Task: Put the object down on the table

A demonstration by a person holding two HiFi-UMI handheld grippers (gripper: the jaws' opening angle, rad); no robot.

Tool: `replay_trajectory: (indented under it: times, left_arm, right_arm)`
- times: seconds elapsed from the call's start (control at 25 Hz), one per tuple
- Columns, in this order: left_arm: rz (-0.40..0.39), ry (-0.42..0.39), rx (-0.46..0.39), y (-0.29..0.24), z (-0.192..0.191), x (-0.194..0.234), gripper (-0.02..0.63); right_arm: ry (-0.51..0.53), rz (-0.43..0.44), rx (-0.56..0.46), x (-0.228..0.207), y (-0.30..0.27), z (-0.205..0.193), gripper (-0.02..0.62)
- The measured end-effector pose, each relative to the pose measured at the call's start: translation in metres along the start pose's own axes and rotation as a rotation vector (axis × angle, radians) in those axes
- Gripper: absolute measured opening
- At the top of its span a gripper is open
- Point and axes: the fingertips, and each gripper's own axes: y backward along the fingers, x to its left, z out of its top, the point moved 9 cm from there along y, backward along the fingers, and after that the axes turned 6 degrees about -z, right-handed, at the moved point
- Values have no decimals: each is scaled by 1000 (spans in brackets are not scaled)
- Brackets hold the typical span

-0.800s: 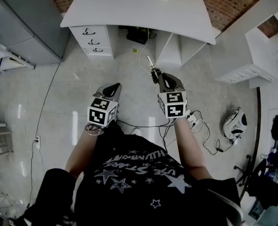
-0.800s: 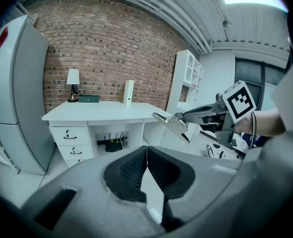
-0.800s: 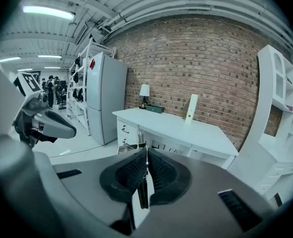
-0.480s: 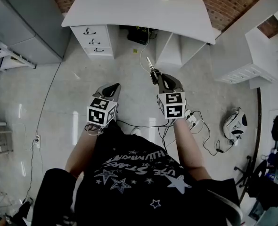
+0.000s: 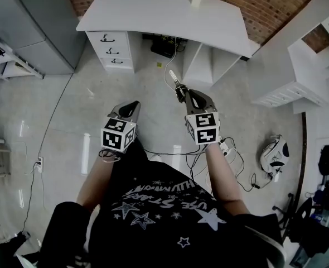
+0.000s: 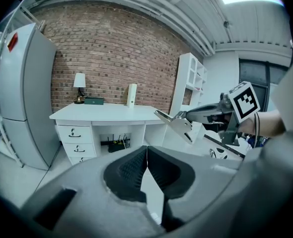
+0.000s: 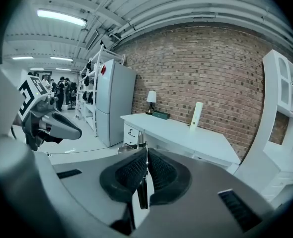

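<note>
**Holding the metal object short of the table**

Head view: Shows the right gripper (image 5: 182,94) clamped on a thin metal object (image 5: 174,80), with the shiny end projecting forward past the jaws. Places both in the air over the tiled floor (image 5: 92,99), well apart from the white table (image 5: 164,13) ahead. Shows the left gripper (image 5: 132,106) alongside, near the right gripper but not touching it.

Left gripper view: Shows the left gripper (image 6: 146,160) with jaws pressed together and nothing between the pads. Looks toward the table (image 6: 107,114), with a lamp (image 6: 79,86) at the back edge against the brick wall. Catches the right gripper (image 6: 206,114) at the right, with the metal object (image 6: 179,124) carried at the tip, clear of the tabletop.

Right gripper view: Shows the right gripper (image 7: 146,170) with pads closed on a narrow strip of the metal object (image 7: 142,195). Faces the table (image 7: 186,133) without contact. Includes the left gripper (image 7: 62,125) at the left edge.
</note>
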Motion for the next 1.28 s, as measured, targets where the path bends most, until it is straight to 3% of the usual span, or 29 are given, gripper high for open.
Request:
replay_trajectory:
  times: [0.48,0.72,1.28]
  left_arm:
    - [-34,5,22,-42,13,44,20]
    - [-59,-20,23,-92,54,104,20]
    - [-100,13,56,-192,138,260,20]
  right_arm:
    - [-6,-39,51,-14,-44,-5,11]
    - [-11,-64,82,-36,-113,11,10]
    - [-20,-93,151,-69,-294,82,11]
